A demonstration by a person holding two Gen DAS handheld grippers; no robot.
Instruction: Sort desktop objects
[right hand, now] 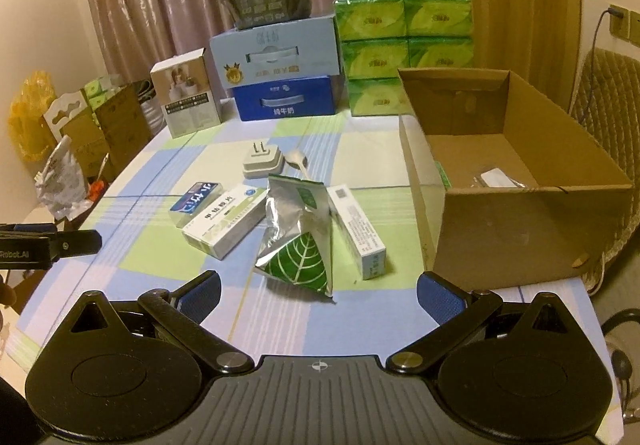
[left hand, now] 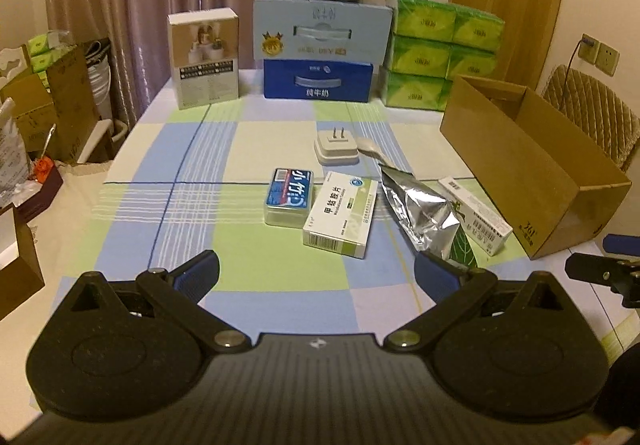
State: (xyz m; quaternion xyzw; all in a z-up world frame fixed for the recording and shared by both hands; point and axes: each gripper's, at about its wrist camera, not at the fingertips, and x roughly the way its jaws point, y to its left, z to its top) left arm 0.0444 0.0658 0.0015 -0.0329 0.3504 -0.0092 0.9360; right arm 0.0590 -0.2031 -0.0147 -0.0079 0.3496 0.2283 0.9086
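On the checked tablecloth lie a blue tin, a white-green medicine box, a silver foil pouch with a green leaf, a long white box and a white plug adapter. An open cardboard box stands at the right. My left gripper is open, short of the medicine box. My right gripper is open, just before the pouch's leaf end. Both hold nothing.
Along the far edge stand a white carton, stacked blue milk cases with a dark container on top, and green tissue packs. Boxes and bags crowd the floor at left. A chair sits behind the cardboard box.
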